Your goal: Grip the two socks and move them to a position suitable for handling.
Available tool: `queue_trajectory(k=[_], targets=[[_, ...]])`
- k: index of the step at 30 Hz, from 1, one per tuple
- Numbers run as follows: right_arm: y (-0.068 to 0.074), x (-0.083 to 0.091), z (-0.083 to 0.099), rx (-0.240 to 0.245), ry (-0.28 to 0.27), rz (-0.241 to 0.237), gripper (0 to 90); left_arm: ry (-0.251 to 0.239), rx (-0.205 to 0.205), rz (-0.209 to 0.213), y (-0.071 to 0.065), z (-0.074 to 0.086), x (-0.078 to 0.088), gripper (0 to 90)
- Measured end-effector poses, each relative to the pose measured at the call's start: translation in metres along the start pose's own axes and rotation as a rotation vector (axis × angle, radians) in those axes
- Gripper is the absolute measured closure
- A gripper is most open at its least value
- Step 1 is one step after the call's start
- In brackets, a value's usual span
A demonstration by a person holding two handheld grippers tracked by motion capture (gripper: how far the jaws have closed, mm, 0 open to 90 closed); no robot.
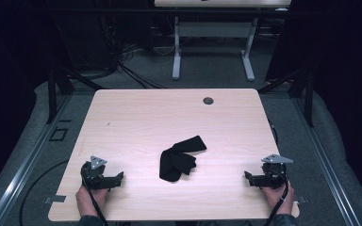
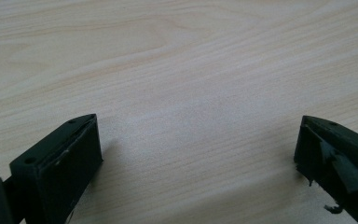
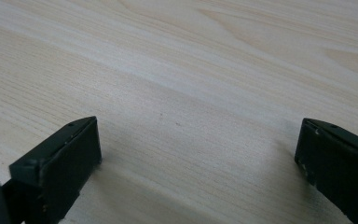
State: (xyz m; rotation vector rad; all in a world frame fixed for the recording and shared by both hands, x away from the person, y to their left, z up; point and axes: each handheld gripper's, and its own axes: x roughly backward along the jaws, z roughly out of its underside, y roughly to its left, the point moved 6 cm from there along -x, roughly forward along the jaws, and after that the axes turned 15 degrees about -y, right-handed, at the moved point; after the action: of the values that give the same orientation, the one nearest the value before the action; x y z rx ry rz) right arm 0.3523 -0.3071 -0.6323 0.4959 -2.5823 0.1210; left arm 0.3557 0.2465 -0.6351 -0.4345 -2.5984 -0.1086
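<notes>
A crumpled black cloth (image 1: 179, 158) lies near the middle of the light wooden table (image 1: 136, 117), a little toward the front. My left gripper (image 1: 120, 178) rests on the table at the front left, held by a hand, well to the left of the cloth. In the left gripper view its jaws stand wide apart over bare wood, so the left gripper (image 2: 198, 135) is open and holds nothing. My right gripper (image 1: 246, 176) rests at the front right, to the right of the cloth. The right gripper (image 3: 198, 137) is open too, with bare table between its jaws.
A small round grommet hole (image 1: 208, 100) sits near the table's far edge. Beyond the table stand another desk's white legs (image 1: 176, 56) and cables on the grey floor. Dark frame posts (image 1: 52, 89) flank the table.
</notes>
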Motion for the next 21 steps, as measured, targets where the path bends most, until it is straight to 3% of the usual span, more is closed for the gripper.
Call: queue_trajectory(k=[19,21], targets=[[0.0,-0.0004,-0.0004,-0.001,-0.001,-0.002,0.0,0.009,-0.015,0.014,-0.0003,-0.0011,0.0007,2.0],[0.0001,-0.0003,-0.0003,-0.001,-0.001,-0.002,0.1,0.007,0.02,0.023,-0.0012,-0.0021,0.0016,1.9]])
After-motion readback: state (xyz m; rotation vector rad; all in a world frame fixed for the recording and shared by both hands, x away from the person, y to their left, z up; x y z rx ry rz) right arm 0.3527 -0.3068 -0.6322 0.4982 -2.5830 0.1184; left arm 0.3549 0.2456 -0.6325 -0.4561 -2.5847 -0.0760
